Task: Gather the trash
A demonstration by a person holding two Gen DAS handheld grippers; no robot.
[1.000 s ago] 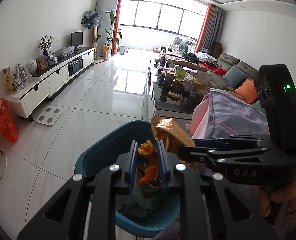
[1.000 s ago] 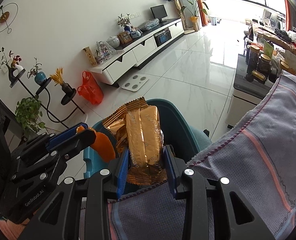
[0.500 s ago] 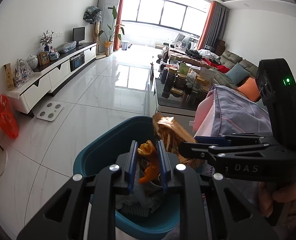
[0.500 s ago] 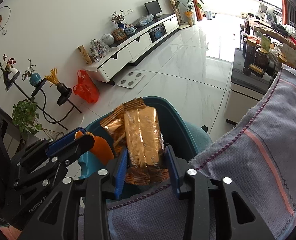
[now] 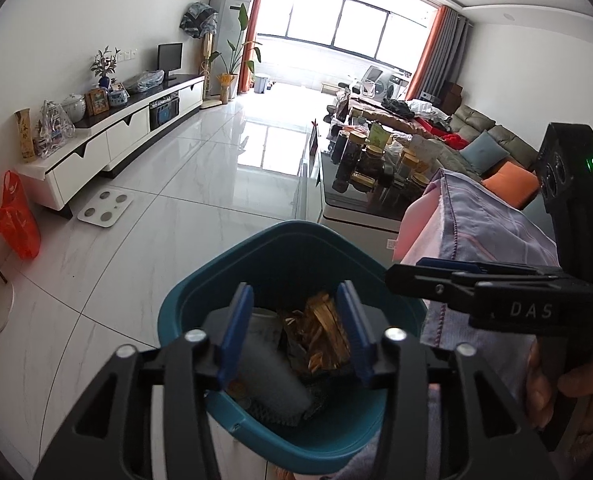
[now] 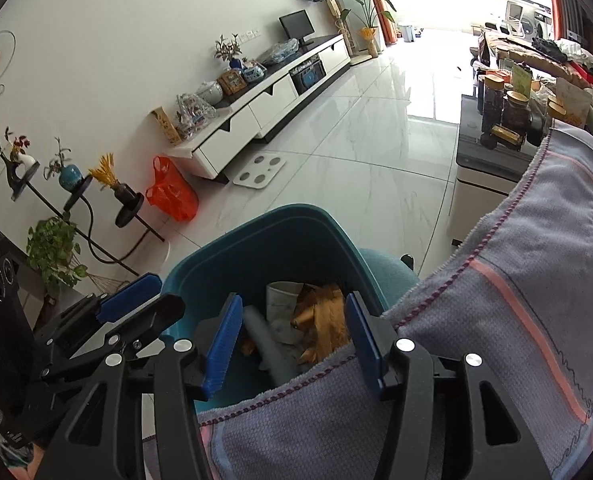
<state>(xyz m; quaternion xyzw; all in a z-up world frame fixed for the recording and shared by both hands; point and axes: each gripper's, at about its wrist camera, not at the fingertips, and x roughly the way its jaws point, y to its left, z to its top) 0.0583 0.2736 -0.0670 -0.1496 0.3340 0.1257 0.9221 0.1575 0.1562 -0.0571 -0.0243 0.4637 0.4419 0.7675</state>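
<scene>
A teal trash bin (image 5: pixel 200 304) stands on the floor right below both grippers; it also shows in the right wrist view (image 6: pixel 256 232). Inside lie a gold snack wrapper (image 5: pixel 324 328), a white paper cup (image 5: pixel 262 328) and grey trash. The wrapper (image 6: pixel 324 316) also shows in the right wrist view. My left gripper (image 5: pixel 296 320) is open and empty over the bin. My right gripper (image 6: pixel 292 336) is open and empty over the bin's right side; in the left wrist view it (image 5: pixel 408 276) reaches in from the right. The orange peel is out of sight.
A lilac cloth (image 6: pixel 516 280) covers the surface to the right of the bin. Beyond it a low table (image 5: pixel 360 204) carries several jars. A white TV cabinet (image 5: pixel 108 144) lines the left wall, with a scale (image 5: pixel 104 208) and an orange bag (image 5: pixel 16 220) on the floor.
Both grippers have opened. The orange peel has left my left gripper and the gold wrapper has left my right gripper; the wrapper now lies in the bin.
</scene>
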